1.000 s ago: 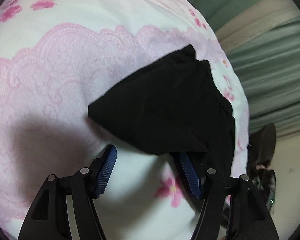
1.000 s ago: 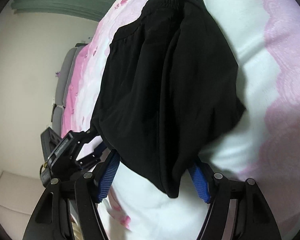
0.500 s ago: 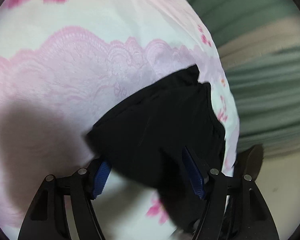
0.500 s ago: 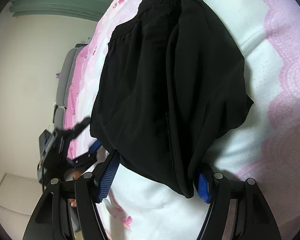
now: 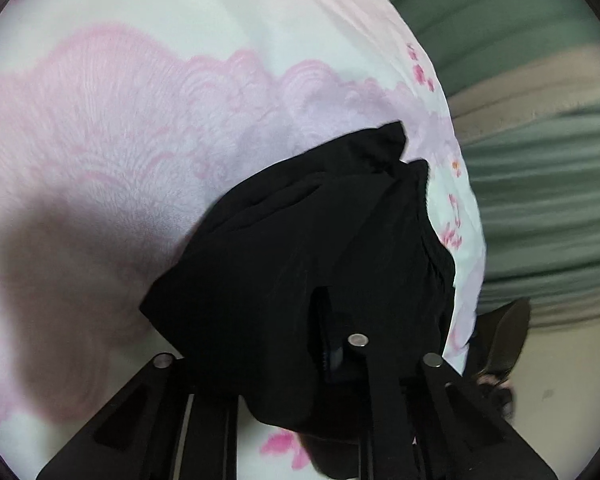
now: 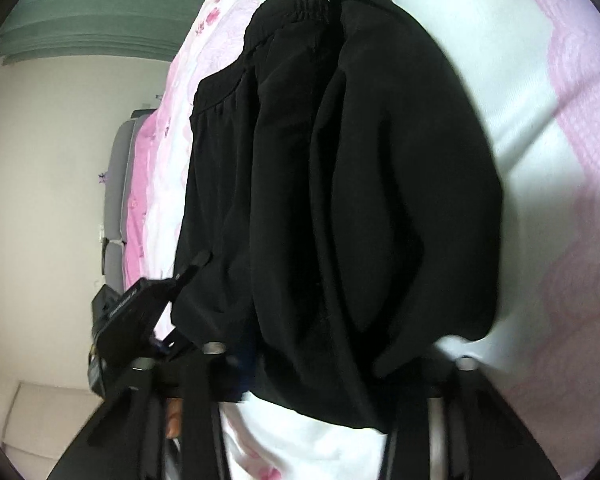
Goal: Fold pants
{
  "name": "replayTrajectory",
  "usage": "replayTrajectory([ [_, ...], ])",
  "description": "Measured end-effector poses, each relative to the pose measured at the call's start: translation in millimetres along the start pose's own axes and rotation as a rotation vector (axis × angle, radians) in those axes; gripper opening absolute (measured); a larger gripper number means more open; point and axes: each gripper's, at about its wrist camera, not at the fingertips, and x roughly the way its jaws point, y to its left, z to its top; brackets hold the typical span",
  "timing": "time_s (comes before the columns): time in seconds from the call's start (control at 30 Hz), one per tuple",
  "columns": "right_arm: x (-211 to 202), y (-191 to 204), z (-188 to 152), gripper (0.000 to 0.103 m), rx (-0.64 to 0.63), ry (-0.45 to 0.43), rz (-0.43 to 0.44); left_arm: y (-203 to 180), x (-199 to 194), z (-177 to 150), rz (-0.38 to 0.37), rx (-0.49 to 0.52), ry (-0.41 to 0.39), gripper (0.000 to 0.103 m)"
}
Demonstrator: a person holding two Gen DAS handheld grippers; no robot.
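While the pants (image 5: 300, 264) lie in a folded black bundle on the pink-and-white bedspread (image 5: 132, 152), the left gripper (image 5: 268, 356) has narrowed from its wide spread of a second ago, and its fingers are now buried in the near edge of the cloth; a clamped hold appears likely but cannot be confirmed. The right gripper (image 6: 340, 364) likewise has cloth draped over both fingers, which stand wide apart. Since the earlier frame, the pants (image 6: 340, 184) have come nearer both cameras, hiding the blue pads.
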Motion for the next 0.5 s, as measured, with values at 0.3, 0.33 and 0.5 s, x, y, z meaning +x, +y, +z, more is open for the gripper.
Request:
replayTrajectory([
  [0.3,-83,35,-2,0.012,-0.124,0.032,0.049,-54,-78,-42,0.123,0.125,-0.045,0.011],
  [0.33,-97,42,-5,0.012,-0.15,0.032,0.055,-59,-90,-51,0.128,0.124,-0.055,0.011],
  [0.5,-149,69,-25,0.011,-0.234,0.046,0.079,-78,-147,-98,0.122,0.118,-0.117,0.01],
])
